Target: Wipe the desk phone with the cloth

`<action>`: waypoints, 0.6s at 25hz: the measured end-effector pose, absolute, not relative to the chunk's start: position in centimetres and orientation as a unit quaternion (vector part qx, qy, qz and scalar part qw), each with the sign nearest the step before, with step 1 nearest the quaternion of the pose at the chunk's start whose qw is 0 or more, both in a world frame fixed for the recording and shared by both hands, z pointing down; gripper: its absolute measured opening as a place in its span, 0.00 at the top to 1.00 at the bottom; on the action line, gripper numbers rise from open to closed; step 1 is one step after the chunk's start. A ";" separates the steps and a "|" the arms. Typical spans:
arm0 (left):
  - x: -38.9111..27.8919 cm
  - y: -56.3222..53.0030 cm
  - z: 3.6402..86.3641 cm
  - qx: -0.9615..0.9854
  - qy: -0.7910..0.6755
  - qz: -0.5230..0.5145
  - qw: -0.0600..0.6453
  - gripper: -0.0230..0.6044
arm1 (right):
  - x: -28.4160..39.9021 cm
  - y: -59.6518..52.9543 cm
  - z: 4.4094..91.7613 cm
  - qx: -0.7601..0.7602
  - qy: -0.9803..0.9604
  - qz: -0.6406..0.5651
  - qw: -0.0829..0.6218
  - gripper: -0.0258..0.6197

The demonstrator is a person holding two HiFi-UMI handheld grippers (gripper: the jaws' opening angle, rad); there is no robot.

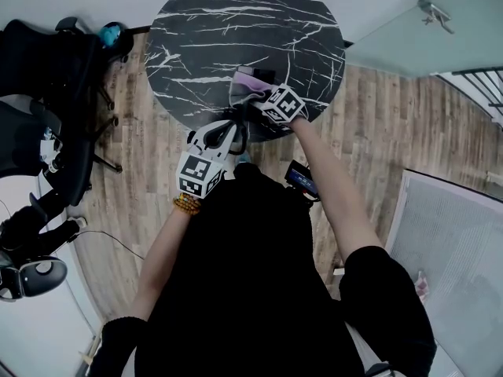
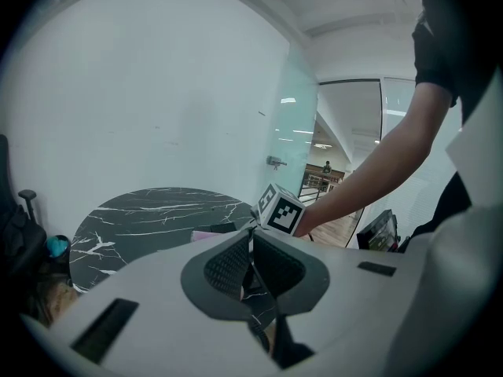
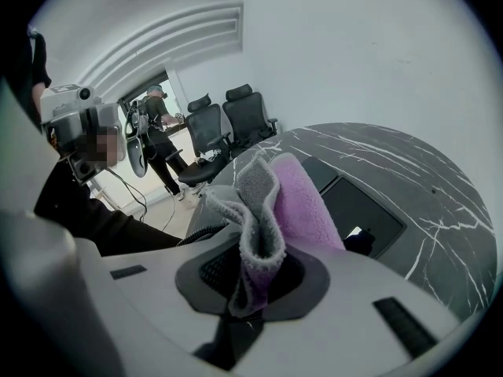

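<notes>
A round black marble table (image 1: 204, 45) carries the dark desk phone (image 1: 262, 75) near its front edge. My right gripper (image 1: 258, 103) is shut on a purple and grey cloth (image 1: 245, 90) that rests against the phone. In the right gripper view the cloth (image 3: 275, 203) stands bunched up out of the jaws of the right gripper (image 3: 253, 261), with the phone's dark screen (image 3: 360, 209) just beyond. My left gripper (image 1: 234, 129) hovers at the table's near rim, left of the phone. In its own view the left gripper (image 2: 250, 240) is shut on nothing.
Black office chairs (image 1: 47, 93) stand left of the table on the wooden floor (image 1: 393, 124). A glass door (image 1: 424, 22) is at the back right and a white panel (image 1: 452, 234) at the right. Cables (image 1: 110, 238) lie on the floor at the left.
</notes>
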State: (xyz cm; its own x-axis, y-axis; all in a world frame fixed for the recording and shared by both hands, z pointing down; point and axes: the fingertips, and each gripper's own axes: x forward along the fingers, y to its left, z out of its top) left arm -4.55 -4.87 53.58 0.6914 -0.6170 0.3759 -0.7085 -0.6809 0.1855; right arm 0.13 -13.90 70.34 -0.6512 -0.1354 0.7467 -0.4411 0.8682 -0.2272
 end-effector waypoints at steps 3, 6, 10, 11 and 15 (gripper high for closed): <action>-4.6 -4.8 53.8 0.905 -0.366 0.143 0.162 0.92 | 0.0 -13.5 70.5 0.162 -0.887 0.200 0.384 0.88; -4.7 -4.8 53.8 0.905 -0.366 0.142 0.163 0.92 | -0.1 -13.2 70.6 0.159 -0.887 0.202 0.384 0.88; -4.7 -4.8 53.9 0.905 -0.367 0.142 0.163 0.92 | -0.2 -12.7 70.8 0.156 -0.886 0.204 0.385 0.88; -4.7 -4.8 53.9 0.904 -0.367 0.143 0.163 0.92 | -0.2 -12.5 71.0 0.154 -0.886 0.205 0.386 0.88; -4.6 -4.7 54.0 0.904 -0.368 0.144 0.163 0.92 | -0.4 -12.0 71.2 0.150 -0.886 0.207 0.387 0.88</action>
